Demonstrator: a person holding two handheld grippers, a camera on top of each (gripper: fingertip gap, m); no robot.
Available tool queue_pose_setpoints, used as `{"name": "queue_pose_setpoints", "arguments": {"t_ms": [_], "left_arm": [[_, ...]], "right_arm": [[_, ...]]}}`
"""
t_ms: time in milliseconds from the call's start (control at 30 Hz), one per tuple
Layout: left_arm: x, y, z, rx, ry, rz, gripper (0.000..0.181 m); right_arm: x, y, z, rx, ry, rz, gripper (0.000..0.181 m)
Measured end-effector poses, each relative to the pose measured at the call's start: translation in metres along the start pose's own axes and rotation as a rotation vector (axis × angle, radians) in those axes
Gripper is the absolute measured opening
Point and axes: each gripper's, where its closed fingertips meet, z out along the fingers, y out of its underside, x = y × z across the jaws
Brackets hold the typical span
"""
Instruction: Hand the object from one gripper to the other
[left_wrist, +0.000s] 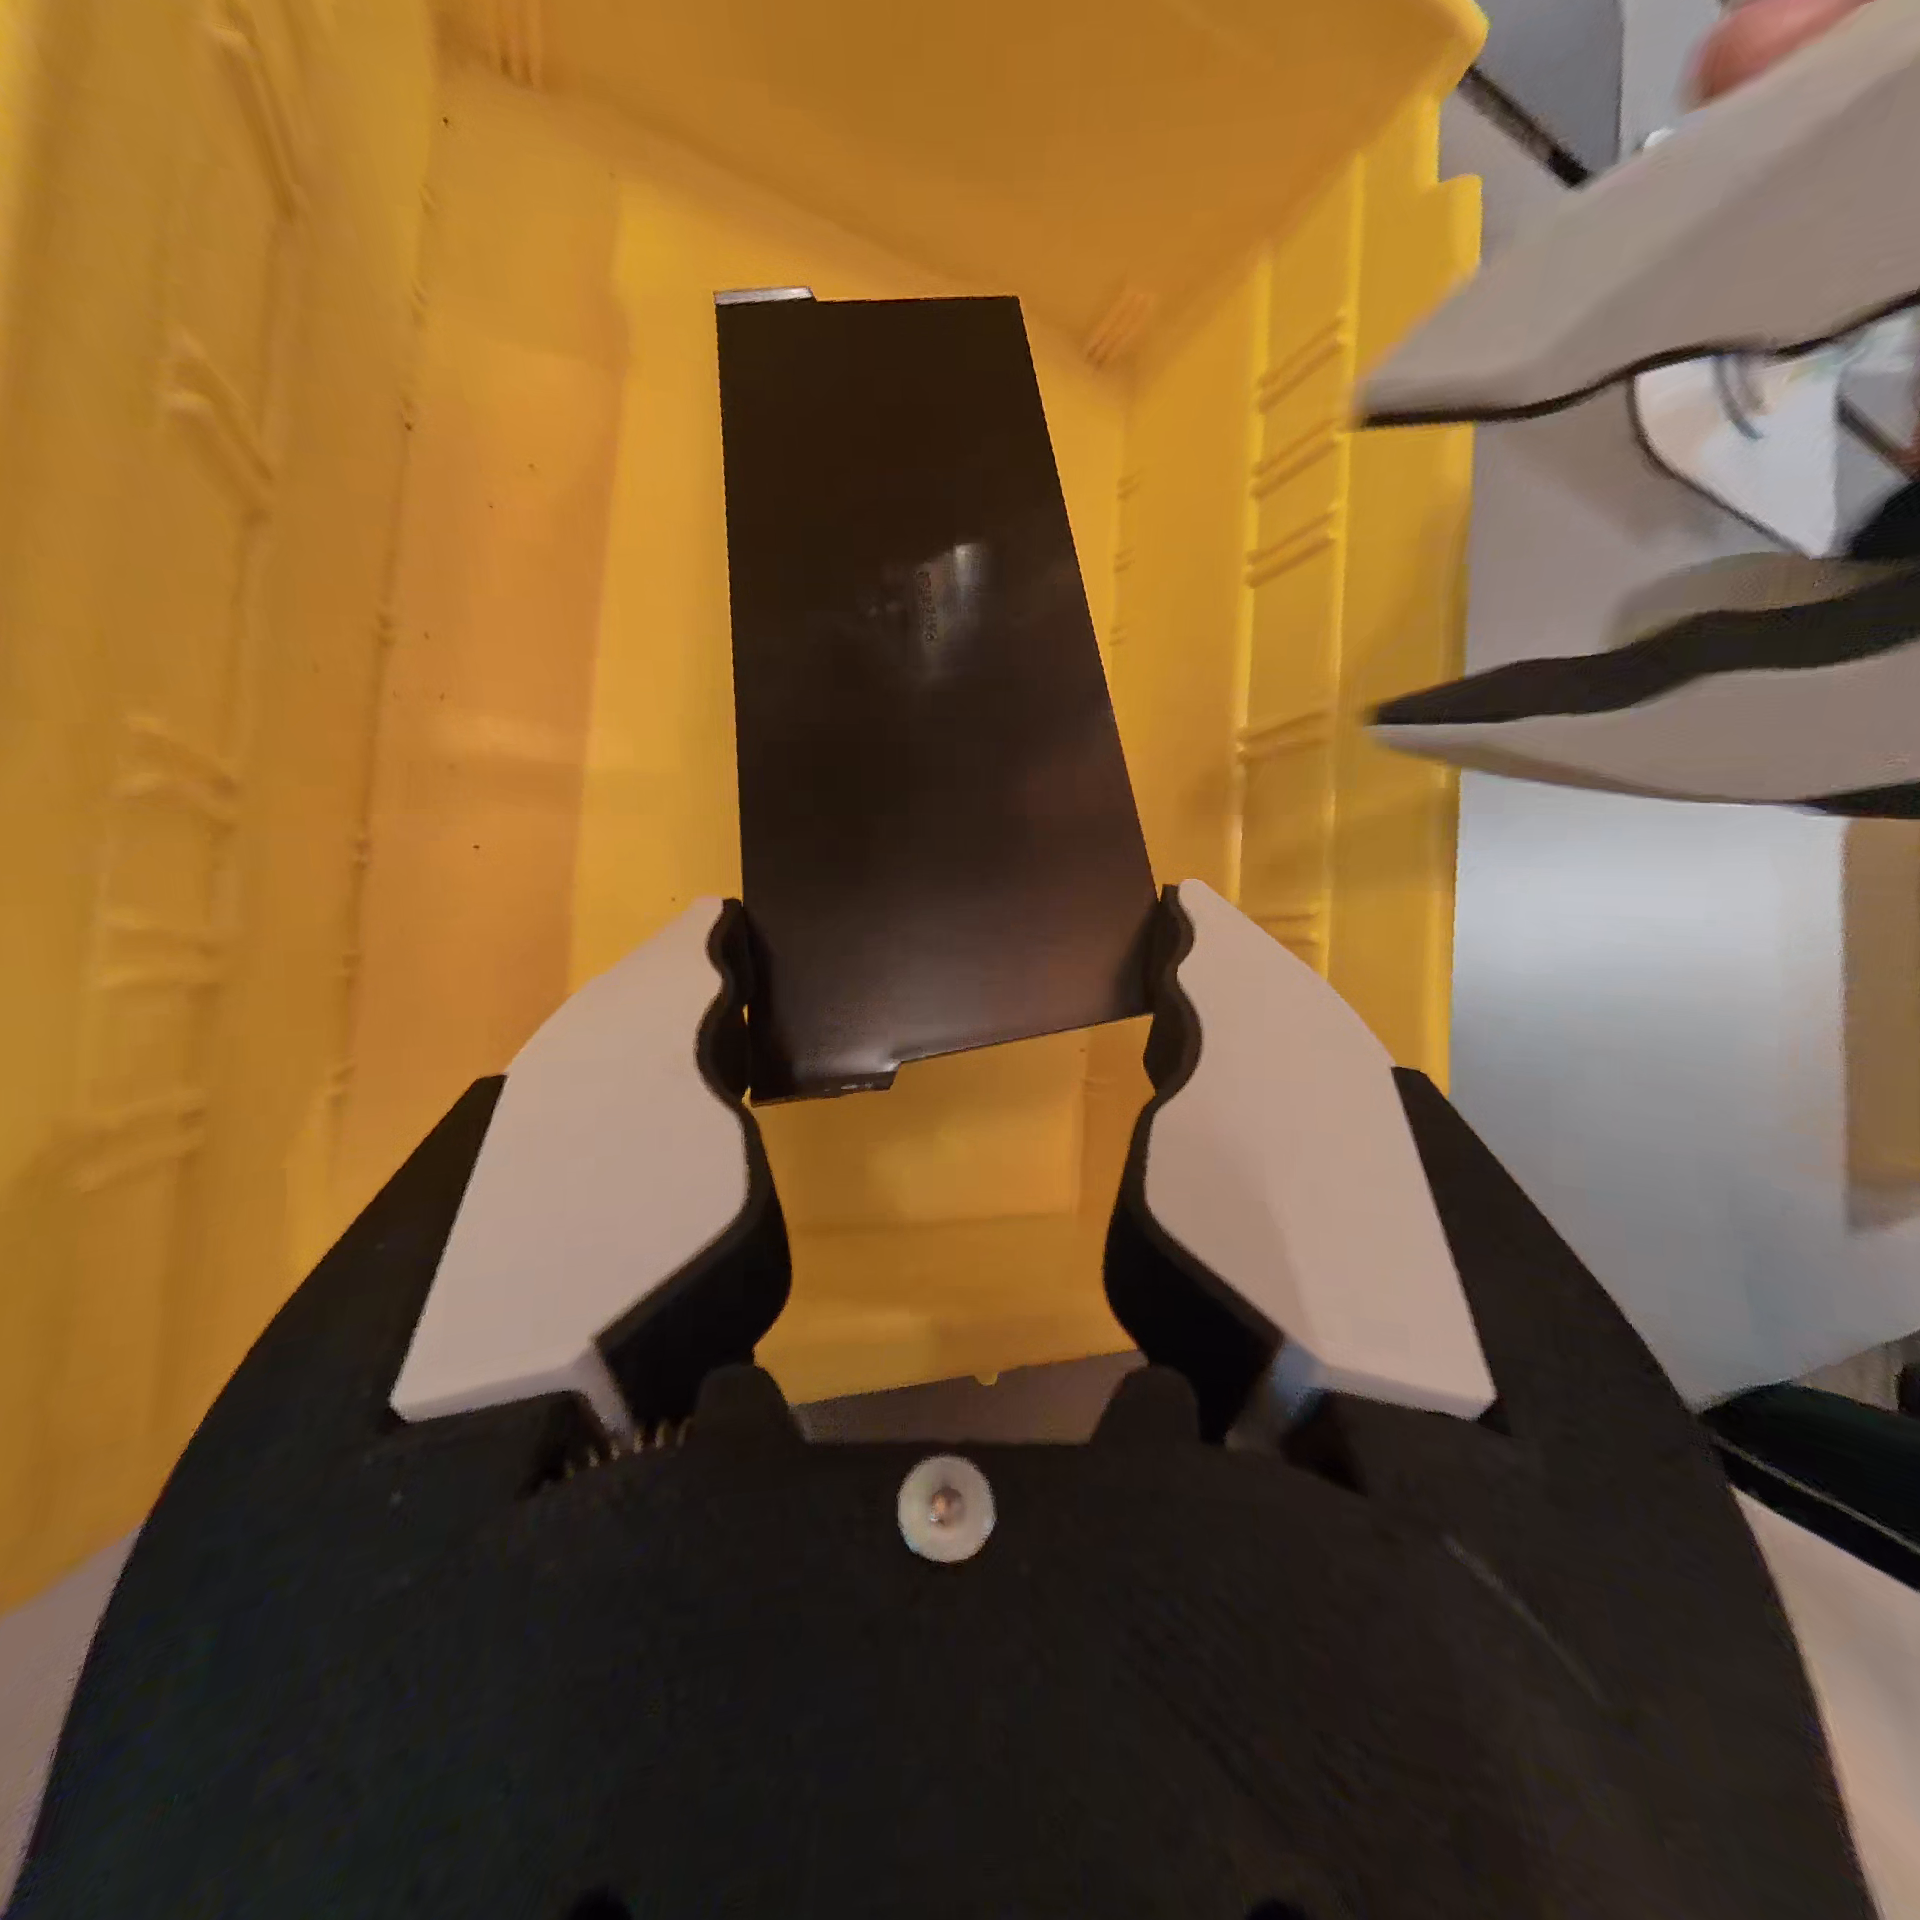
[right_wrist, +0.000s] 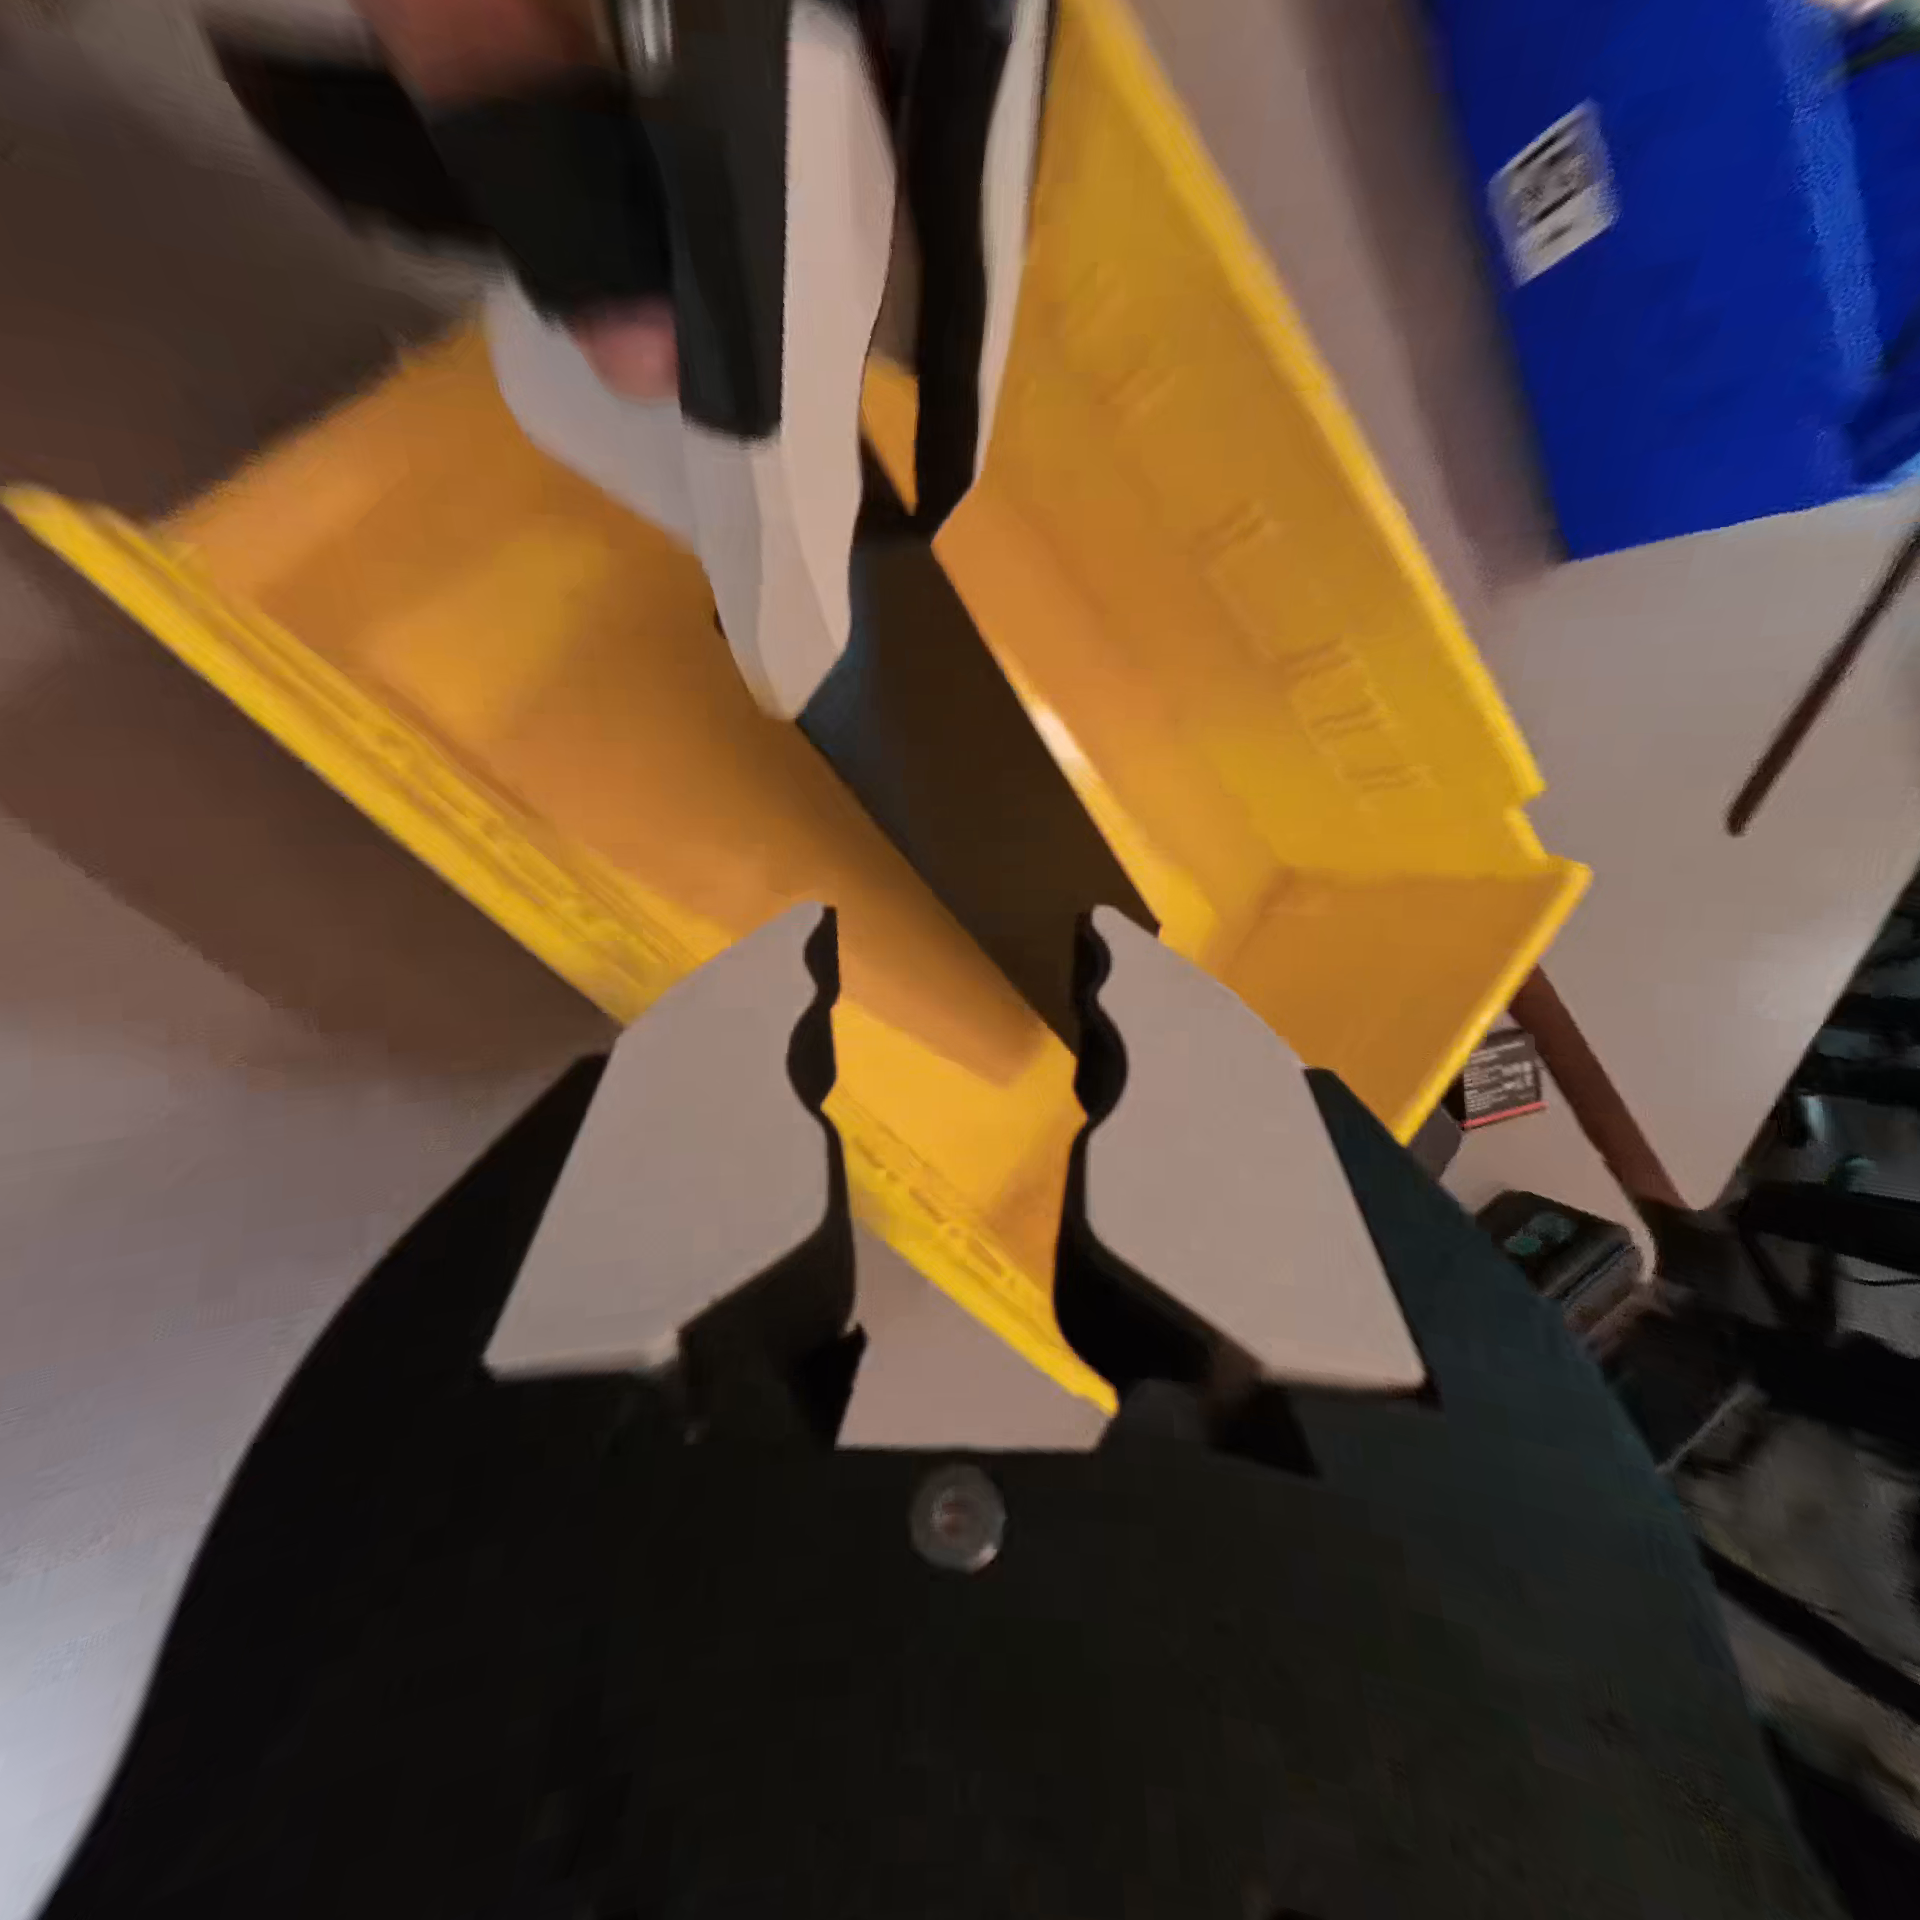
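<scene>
Black divider (left_wrist: 914, 675) clamped in left gripper (left_wrist: 951, 987) over the yellow bin (left_wrist: 312, 623); right gripper (right_wrist: 951, 997), jaws apart, should grab its free end squarely.

Your left gripper (left_wrist: 951, 997): matt white plastic fingers (left_wrist: 613, 1174), black wavy pads that look rubbery, grainy matt black body with a shiny metal screw (left_wrist: 945, 1509). The black plate (left_wrist: 914, 707) it clamps is smooth, semi-gloss. Yellow bin (left_wrist: 260, 623): moulded plastic, ribbed, slight sheen. Blue bin (right_wrist: 1683, 291): plastic too, too blurred to judge its finish.
</scene>
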Motion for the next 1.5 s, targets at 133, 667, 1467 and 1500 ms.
{"name": "queue_pose_setpoints", "arguments": {"t_ms": [133,667,1467,1500], "left_arm": [[0.001,-0.007,-0.006,0.053,0.09,-0.047,0.077],[0.065,-0.071,-0.125,0.676,0.507,0.01,0.09],[0.347,0.103,0.071,0.422,0.921,0.624,0.077],[0.364,0.12,0.073,0.365,1.008,0.625,0.077]], "right_arm": [[0.005,0.014,0.043,-0.224,-0.035,-0.216,0.048],[0.054,-0.031,-0.034,-0.04,0.417,-0.314,0.002],[-0.275,0.112,-0.263,0.907,0.452,0.953,0.002],[-0.293,0.113,-0.262,0.931,0.399,0.964,0.001]]}}
